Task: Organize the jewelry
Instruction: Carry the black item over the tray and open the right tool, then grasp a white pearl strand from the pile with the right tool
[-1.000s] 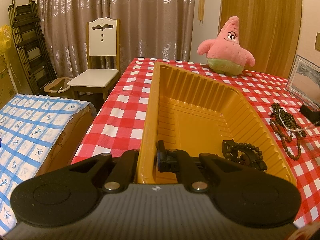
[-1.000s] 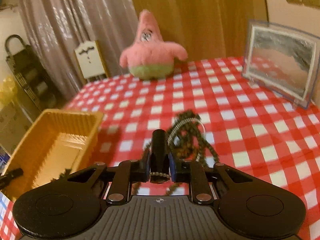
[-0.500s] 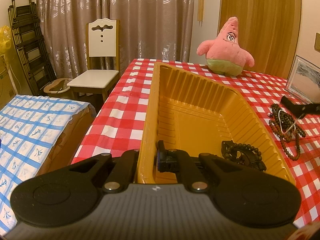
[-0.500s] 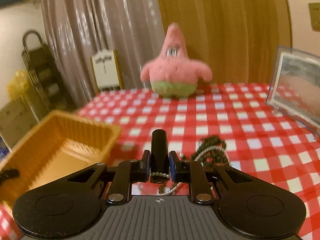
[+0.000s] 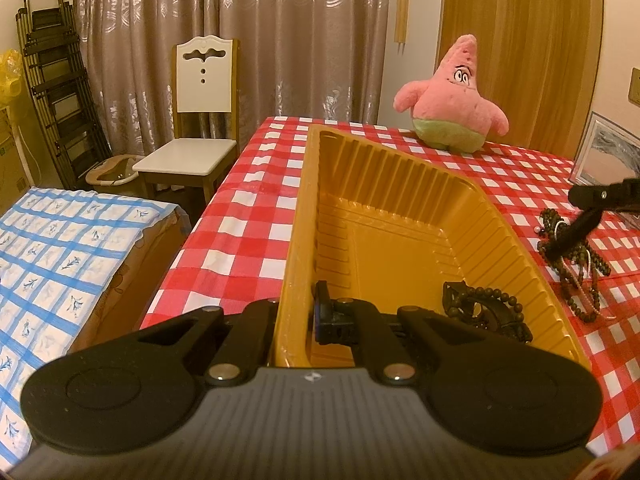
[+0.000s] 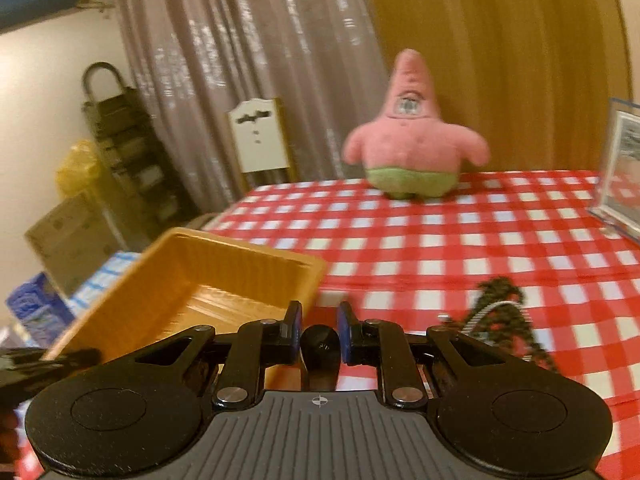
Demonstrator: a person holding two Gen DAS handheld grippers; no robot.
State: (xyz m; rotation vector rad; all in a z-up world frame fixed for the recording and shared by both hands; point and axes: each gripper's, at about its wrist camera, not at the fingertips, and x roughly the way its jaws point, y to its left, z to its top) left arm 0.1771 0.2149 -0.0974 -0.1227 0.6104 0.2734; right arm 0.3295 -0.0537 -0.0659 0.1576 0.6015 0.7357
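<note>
- left gripper [image 5: 298, 320]: clamped on the near-left wall of the yellow plastic tray [image 5: 404, 208], one finger outside the wall and one inside.
- right gripper [image 6: 318, 330]: pads closed on a dark, rounded black object [image 6: 320, 350]; what that object is cannot be told. in the left wrist view it hangs over the jewelry pile.
- tray contents: a dark beaded bracelet [image 5: 486, 312] lies in the near-right corner; the rest of the floor is bare.
- jewelry pile [image 5: 572, 256]: brown bead strands and a pale chain on the red-and-white checked tablecloth [image 5: 248, 236], just right of the tray, outside it.
- framed picture [image 6: 624, 168]: upright at the table's right edge.
- pink starfish plush [image 5: 452, 100]: at the far edge of the table.
- beyond the table: white-backed wooden chair [image 5: 196, 128], curtains, folded black rack.
</note>
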